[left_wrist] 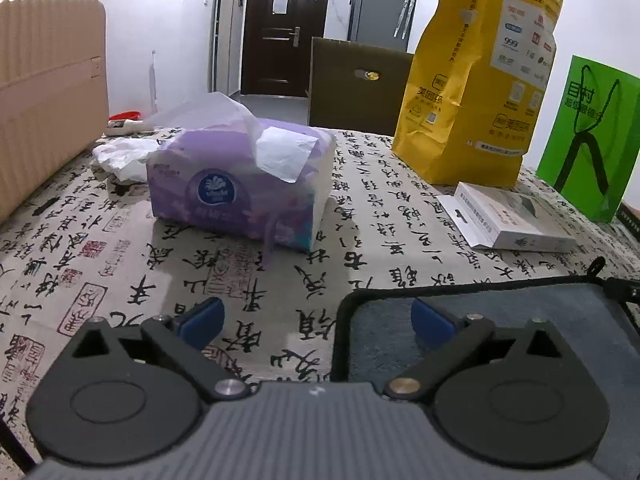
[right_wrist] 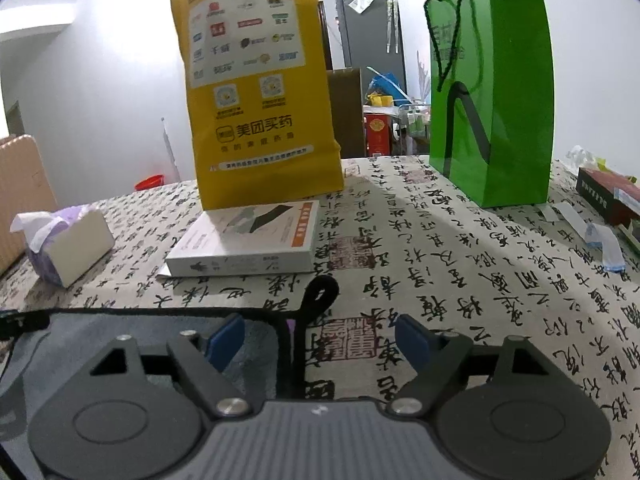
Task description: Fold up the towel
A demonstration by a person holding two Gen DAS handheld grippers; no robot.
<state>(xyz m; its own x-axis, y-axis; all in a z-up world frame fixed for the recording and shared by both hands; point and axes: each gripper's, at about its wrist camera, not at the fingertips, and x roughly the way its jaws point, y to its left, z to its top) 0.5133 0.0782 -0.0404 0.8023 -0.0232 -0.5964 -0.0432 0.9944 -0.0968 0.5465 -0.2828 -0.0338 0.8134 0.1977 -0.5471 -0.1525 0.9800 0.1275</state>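
A grey-blue towel [left_wrist: 532, 312] with black trim lies flat on the calligraphy-print tablecloth [left_wrist: 280, 280]. In the left wrist view its far left corner sits between my fingers. My left gripper [left_wrist: 316, 322] is open over that corner. In the right wrist view the towel [right_wrist: 100, 332] shows its far right corner with a black hanging loop [right_wrist: 318, 296]. My right gripper [right_wrist: 320, 340] is open, straddling that corner edge. Both grippers are empty.
A purple tissue pack [left_wrist: 240, 184], a yellow paper bag [left_wrist: 480, 76], a white flat box [left_wrist: 516, 220] and a green gift bag [left_wrist: 588, 136] stand beyond the towel. A beige suitcase [left_wrist: 44, 100] is at the left. Boxes [right_wrist: 612, 196] lie at far right.
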